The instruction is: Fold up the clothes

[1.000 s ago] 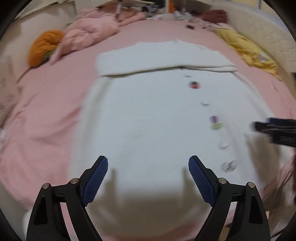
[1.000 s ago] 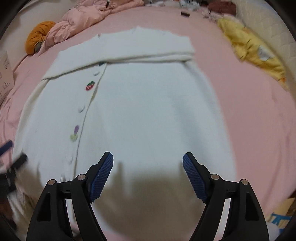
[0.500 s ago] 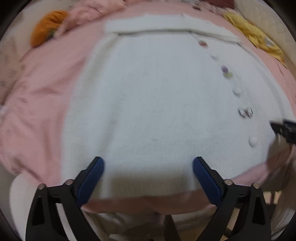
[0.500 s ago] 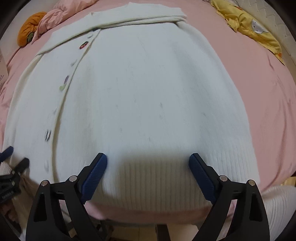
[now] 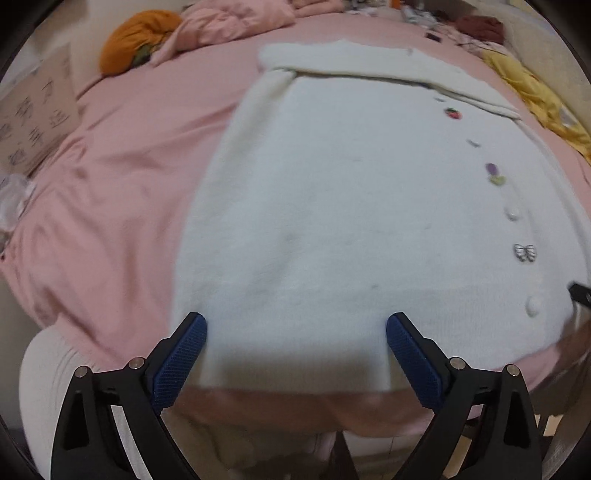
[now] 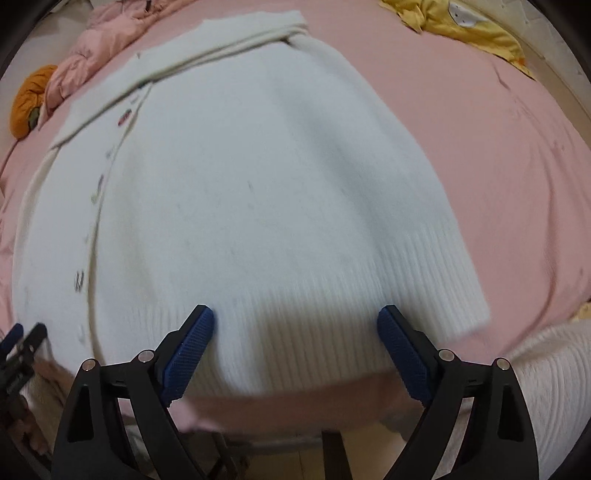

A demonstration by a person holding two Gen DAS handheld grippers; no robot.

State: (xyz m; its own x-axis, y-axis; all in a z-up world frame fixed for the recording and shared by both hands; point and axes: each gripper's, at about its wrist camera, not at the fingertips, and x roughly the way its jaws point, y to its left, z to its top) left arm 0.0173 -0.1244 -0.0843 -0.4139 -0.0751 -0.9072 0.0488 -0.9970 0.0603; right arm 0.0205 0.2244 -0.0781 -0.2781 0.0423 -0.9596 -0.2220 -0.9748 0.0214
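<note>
A white knit cardigan (image 5: 332, 221) lies flat on the pink bed (image 5: 122, 192), its sleeves folded across the far end. A row of fancy buttons, among them a strawberry (image 5: 453, 113) and a butterfly (image 5: 524, 253), runs down its front. My left gripper (image 5: 295, 319) hangs over the near hem's left part; its jaws are opening, with only flat knit under the gap. My right gripper (image 6: 295, 312) stands open above the ribbed hem of the cardigan (image 6: 240, 184), gripping nothing. Each gripper shows at the other view's edge: right gripper (image 5: 580, 293), left gripper (image 6: 18, 347).
An orange cushion (image 5: 136, 37) and a pink quilt (image 5: 229, 22) lie at the far left. A yellow garment (image 6: 465, 26) sits at the far right, a cardboard box (image 5: 33, 122) on the left. The bed's near edge runs just below both hems, with a person's white ribbed clothing (image 6: 546, 376) beside it.
Both grippers have drawn back from over the cardigan's middle to its near hem, and both jaws stand wider. The bed's edge has come into view.
</note>
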